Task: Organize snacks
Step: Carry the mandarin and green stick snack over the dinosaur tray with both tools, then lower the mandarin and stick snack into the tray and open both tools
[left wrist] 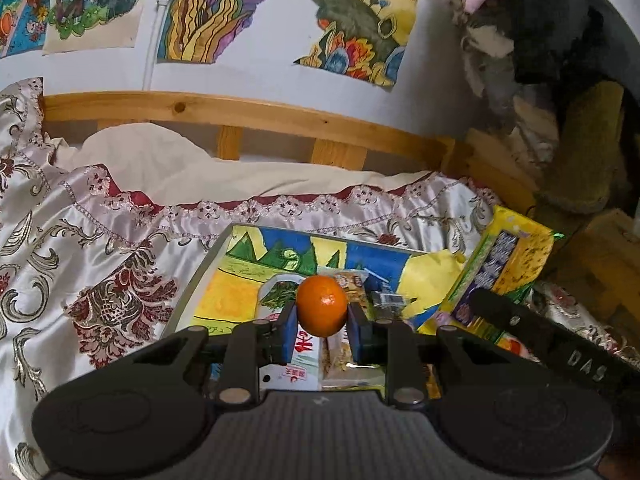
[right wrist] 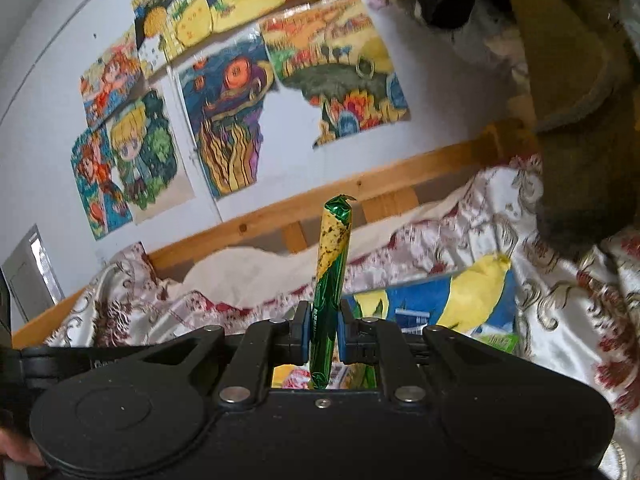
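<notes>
My left gripper (left wrist: 321, 330) is shut on a small orange (left wrist: 322, 305), held between its blue pads above a painted board (left wrist: 224, 292) that lies on the bed. Several snack packets (left wrist: 352, 280) lie on that board under and beyond the orange. At the right of the left wrist view, a green and yellow snack packet (left wrist: 506, 264) is held up by the other black gripper. My right gripper (right wrist: 324, 334) is shut on that green and yellow packet (right wrist: 332, 256), seen edge-on and standing upright between the pads. The painted board (right wrist: 424, 300) shows behind it.
A satin bedspread (left wrist: 100, 264) with red and gold patterns covers the bed. A wooden bed rail (left wrist: 248, 114) runs along the wall, which carries several colourful drawings (left wrist: 208, 12). Plush toys (left wrist: 560, 40) are piled at the right.
</notes>
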### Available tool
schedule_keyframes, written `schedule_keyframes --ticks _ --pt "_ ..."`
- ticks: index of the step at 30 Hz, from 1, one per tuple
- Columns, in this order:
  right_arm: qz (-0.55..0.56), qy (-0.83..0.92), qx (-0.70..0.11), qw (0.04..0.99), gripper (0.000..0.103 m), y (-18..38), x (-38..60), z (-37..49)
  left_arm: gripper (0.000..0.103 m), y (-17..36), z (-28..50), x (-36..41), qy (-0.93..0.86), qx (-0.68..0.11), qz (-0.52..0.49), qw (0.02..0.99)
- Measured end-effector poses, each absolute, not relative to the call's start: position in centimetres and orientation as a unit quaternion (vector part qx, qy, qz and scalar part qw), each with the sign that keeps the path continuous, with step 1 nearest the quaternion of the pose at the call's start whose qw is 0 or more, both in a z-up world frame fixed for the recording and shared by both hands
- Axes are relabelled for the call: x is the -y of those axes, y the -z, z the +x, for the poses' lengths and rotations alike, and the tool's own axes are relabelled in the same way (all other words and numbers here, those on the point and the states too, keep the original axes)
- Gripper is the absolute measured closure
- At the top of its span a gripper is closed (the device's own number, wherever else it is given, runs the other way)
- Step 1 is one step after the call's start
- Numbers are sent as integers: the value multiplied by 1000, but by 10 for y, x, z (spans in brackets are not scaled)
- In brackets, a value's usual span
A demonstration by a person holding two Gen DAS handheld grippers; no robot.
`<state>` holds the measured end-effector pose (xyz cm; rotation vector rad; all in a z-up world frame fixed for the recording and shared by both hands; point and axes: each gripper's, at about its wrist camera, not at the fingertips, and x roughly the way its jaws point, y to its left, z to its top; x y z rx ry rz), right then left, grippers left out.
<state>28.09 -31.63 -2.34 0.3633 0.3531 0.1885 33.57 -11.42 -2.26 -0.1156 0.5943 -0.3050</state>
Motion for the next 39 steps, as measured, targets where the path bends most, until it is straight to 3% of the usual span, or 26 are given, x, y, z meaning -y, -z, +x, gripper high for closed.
schedule_keyframes --ticks 13,30,39 --pt "163 -98 -234 953 88 69 301 323 75 56 387 108 106 -336 -42 935" --pt "176 -40 -278 943 86 77 324 339 74 90 408 131 78 -378 -18 922" --pt "166 -36 -280 945 77 77 321 338 74 90 412 132 64 -391 -19 918"
